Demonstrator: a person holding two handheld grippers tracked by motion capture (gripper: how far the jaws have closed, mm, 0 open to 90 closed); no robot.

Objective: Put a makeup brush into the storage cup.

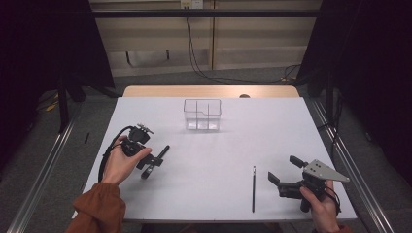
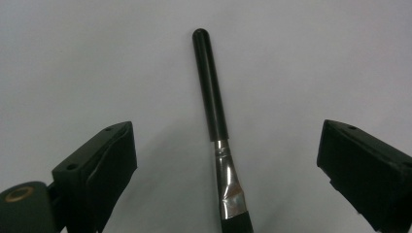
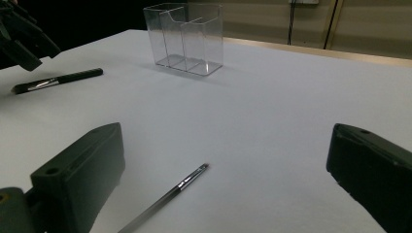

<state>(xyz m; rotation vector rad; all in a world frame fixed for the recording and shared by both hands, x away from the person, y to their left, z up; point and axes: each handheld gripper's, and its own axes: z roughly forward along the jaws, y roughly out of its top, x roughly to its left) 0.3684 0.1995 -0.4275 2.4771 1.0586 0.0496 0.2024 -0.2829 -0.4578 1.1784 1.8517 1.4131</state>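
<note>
My left gripper (image 1: 154,160) hovers over the thick black-handled brush with a silver ferrule (image 2: 216,121), jaws wide apart on either side of it, nothing gripped. That brush lies flat on the white table (image 1: 214,150), left of centre. I judge this the reach-to-grasp step; next I should lower and close across the handle. Beyond stands the clear plastic 3-compartment holder (image 1: 202,115), empty. Right of centre lies a thin dark brush (image 1: 253,188). My right gripper (image 1: 286,171) waits beside it, jaws apart.
</note>
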